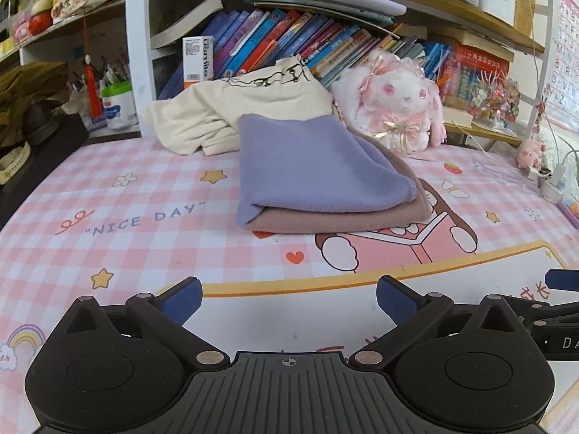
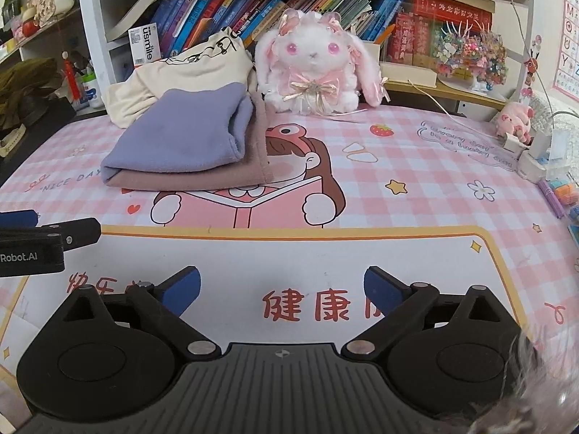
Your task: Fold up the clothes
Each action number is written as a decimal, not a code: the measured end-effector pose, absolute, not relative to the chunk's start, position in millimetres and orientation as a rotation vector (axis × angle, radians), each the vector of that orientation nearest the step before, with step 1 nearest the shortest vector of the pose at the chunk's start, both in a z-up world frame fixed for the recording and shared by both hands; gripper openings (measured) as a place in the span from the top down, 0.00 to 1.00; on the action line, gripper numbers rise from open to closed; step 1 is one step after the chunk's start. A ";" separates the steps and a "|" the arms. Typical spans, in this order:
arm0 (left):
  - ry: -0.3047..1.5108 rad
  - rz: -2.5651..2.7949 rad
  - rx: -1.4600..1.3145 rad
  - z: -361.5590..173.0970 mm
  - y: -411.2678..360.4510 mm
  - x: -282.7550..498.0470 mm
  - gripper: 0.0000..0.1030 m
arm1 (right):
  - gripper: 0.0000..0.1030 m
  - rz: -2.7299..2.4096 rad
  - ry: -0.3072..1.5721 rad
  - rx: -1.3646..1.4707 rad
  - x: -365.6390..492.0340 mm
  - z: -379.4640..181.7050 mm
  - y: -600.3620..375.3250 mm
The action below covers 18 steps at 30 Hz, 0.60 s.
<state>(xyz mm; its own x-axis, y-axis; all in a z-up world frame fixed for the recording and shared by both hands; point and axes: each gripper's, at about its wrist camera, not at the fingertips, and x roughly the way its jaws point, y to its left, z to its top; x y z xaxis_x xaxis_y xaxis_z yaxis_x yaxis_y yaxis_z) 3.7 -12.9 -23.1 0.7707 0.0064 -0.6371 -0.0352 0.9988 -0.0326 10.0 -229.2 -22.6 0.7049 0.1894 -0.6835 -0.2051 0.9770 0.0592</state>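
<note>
Both tools hang low over the desk mat (image 1: 119, 195), side by side. My left gripper (image 1: 288, 298) has its jaws spread wide, nothing between them, only the white patch of mat underneath. My right gripper (image 2: 282, 287) is the same: jaws wide apart, empty, over the red characters printed on the mat.

Folded purple cloth (image 1: 318, 170) lies at 12 o'clock from the left tool, well apart from it, stacked squarely on a folded dusty-pink cloth (image 1: 343, 218). From the right tool the stack sits at about 11 o'clock.

Cream garment (image 1: 231, 112), unfolded and heaped, touches the stack's far edge. Plush rabbit (image 2: 313, 68) stands just beside the stack, to its right. Bookshelf (image 1: 307, 36) runs behind.
</note>
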 end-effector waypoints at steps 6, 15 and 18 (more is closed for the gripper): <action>0.705 0.036 -0.051 -23.1 -14.2 0.6 0.00 | 0.02 0.239 0.764 -0.029 10.2 -22.1 -229.6; 0.712 0.049 -0.052 -21.0 -15.4 -1.4 0.00 | 0.02 0.253 0.773 -0.027 10.6 -21.2 -231.4; 0.719 0.050 -0.050 -21.4 -15.8 -2.2 0.00 | 0.02 0.250 0.779 -0.021 10.4 -21.6 -232.9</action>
<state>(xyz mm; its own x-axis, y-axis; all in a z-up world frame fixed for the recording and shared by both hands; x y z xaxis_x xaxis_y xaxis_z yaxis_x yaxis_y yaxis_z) -2.2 -15.8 -21.4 0.7512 0.0288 -0.6594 -0.0636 0.9976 -0.0288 10.4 -232.9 -21.6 0.6839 0.2155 -0.6970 -0.2309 0.9702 0.0734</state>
